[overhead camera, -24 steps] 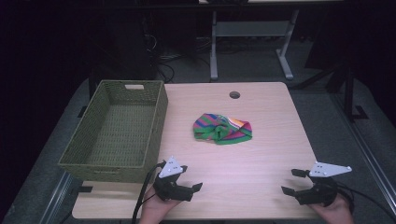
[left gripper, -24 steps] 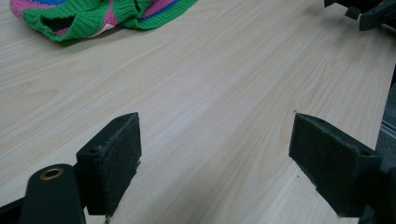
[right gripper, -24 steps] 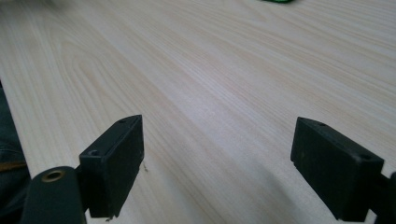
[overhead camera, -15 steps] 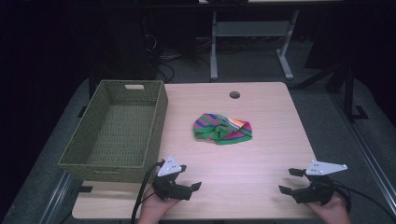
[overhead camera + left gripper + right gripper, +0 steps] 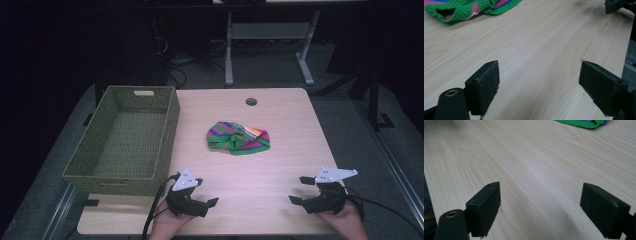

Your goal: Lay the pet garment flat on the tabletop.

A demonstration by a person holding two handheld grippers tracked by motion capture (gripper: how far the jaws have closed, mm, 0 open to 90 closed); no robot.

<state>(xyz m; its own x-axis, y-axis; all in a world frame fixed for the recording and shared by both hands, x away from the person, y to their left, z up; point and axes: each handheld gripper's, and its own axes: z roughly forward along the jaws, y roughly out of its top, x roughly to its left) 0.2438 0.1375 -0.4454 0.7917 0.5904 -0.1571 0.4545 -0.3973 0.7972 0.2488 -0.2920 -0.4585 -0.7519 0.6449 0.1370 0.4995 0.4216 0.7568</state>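
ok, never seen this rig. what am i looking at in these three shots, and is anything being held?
No robot arm here: a person holds a two-jaw gripper in each hand. The high view looks down from above the person's side of the table, with the left gripper and right gripper near the front edge. The other two pictures come from cameras riding on the grippers, looking along their own black jaws: the left gripper view and the right gripper view.

On the table lie a crumpled striped knit garment, mostly green, and a green woven basket at the left, with nothing visible inside. Both sets of jaws stand wide open over bare wood, so nothing is held.
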